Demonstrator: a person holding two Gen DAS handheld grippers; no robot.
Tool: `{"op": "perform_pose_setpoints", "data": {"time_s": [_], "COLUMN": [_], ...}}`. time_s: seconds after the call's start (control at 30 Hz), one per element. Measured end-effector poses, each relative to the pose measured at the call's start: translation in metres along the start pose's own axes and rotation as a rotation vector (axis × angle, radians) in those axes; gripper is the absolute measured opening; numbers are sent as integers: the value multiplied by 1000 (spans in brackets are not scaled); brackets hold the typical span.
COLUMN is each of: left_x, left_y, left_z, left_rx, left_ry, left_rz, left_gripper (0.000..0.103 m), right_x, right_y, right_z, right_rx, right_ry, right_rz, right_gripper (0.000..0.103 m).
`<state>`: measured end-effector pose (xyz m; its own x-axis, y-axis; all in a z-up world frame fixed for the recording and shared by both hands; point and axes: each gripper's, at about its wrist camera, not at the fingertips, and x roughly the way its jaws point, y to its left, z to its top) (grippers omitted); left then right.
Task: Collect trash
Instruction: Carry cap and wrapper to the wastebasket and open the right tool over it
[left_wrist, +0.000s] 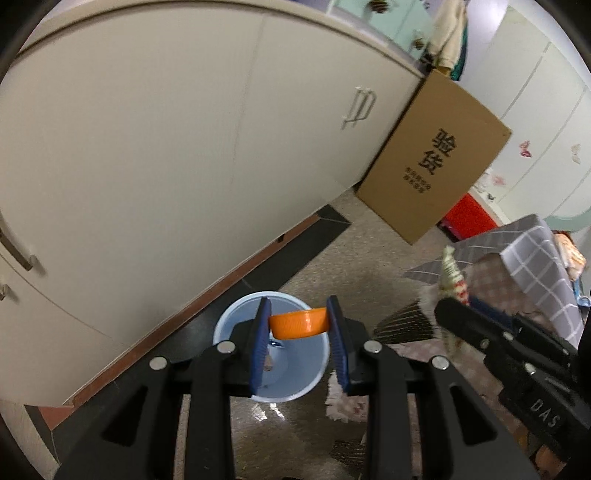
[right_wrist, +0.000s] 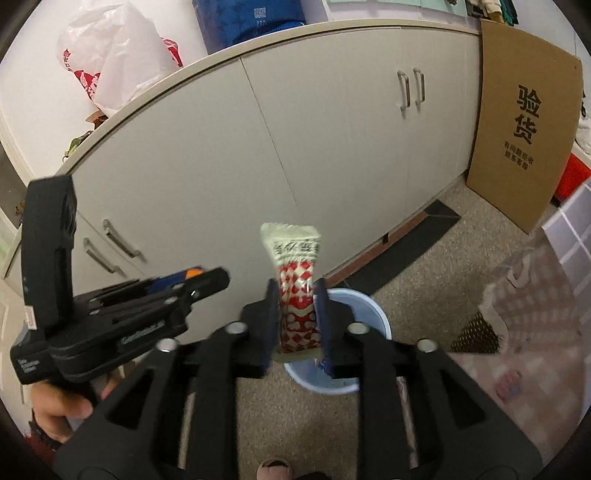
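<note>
An orange bottle cap (left_wrist: 299, 325) is clamped between the blue pads of my left gripper (left_wrist: 299, 301), right above a light blue bin (left_wrist: 236, 317) on the floor. The bin holds a few scraps. A red, white and pale green snack wrapper (right_wrist: 295, 280) stands upright between the fingers of my right gripper (right_wrist: 296, 284), over the same bin (right_wrist: 373, 314). Its edges reach both pads, but it looks flat and unsqueezed. In the left wrist view the right gripper (left_wrist: 448, 308) and the wrapper (left_wrist: 451, 275) hang just right of the bin. The left gripper (right_wrist: 218, 277) appears at left, held by a hand (right_wrist: 59, 410).
Beige cabinets (right_wrist: 332, 147) run behind the bin, with a cardboard box (right_wrist: 524, 122) leaning at their right end. A grey checked cloth (left_wrist: 532, 254) and a fringed mat (right_wrist: 524, 325) lie right of the bin. A white plastic bag (right_wrist: 118, 62) sits on the counter.
</note>
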<state>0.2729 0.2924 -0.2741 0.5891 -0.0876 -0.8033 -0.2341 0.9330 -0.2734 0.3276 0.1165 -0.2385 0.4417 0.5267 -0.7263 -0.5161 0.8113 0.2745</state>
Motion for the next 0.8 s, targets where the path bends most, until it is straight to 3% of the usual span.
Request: {"op": "perform_pose_setpoints", "data": {"time_s": [0.07,0.27,0.8], "left_x": [5,16,39], "left_y": [9,11,-33], "left_z": [-1,-4,0], "left_rx": [-11,-18,61], "left_ry": [9,30,68], "left_rz": [11,4,-17], "left_gripper": [30,30,30], "right_x": [9,17,9], "right_y": [-4,-10,-36], "right_z": [1,-2,-13], "right_rx": [29,48,61], "right_ry": [-1,13,26], "right_rz": [-2,-43,-177], "right_gripper": [51,56,67]}}
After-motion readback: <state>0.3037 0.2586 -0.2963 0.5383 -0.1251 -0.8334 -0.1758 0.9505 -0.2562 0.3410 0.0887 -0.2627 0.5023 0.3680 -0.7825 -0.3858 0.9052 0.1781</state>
